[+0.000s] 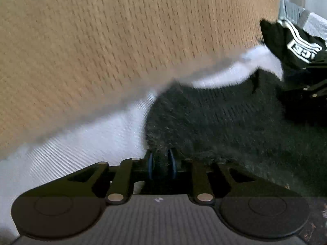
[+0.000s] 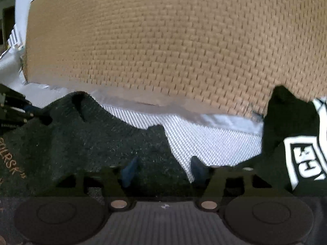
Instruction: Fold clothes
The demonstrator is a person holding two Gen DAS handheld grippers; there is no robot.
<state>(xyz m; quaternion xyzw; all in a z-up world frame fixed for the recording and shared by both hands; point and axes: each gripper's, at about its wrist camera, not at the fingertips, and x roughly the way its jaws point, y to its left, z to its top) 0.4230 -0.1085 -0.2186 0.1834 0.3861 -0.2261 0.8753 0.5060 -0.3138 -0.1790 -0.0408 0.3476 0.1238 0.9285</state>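
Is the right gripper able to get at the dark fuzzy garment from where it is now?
Probably yes: the right gripper is open, the dark fuzzy garment lies between its fingers, and nothing sits over that edge.

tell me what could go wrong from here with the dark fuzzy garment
1. The left gripper pinches only a small bit of the dark fuzzy garment's edge, so it might slip out when pulled.
2. The right gripper is open over the same garment; closing here could also catch the white sheet underneath.
3. The black printed garment lies close by and may get dragged along.
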